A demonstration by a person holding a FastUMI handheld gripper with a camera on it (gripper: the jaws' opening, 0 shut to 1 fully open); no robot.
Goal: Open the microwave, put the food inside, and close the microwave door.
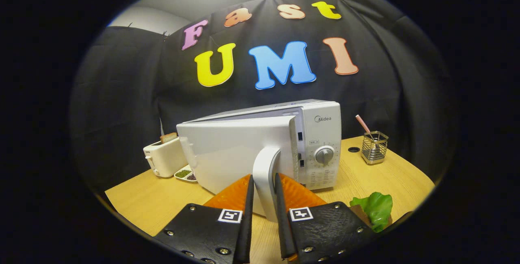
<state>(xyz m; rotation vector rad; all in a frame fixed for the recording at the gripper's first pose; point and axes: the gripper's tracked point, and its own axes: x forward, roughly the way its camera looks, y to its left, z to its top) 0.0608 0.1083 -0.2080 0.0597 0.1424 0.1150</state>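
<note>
Black, textured fingers (248, 215) of the tool (264, 199) stand close together on either side of the smooth white door handle (266, 174); both appear to press on it, so the tool grips the handle. Each finger mount carries a square printed marker and round metal rivets. The handle is a curved upright bar on the glossy white door (235, 154), which stands swung partly out from the microwave (321, 142), a boxy white appliance with a round grey dial (324, 155) near the middle of the wooden tabletop (390, 178). A ribbed orange mat (231, 193) lies under the door. Leafy green food (375, 207) sits at the tabletop's near right edge. A white toaster (164, 158) and small dish (185, 173) stand left; a wire mesh holder (374, 147) stands far right.
</note>
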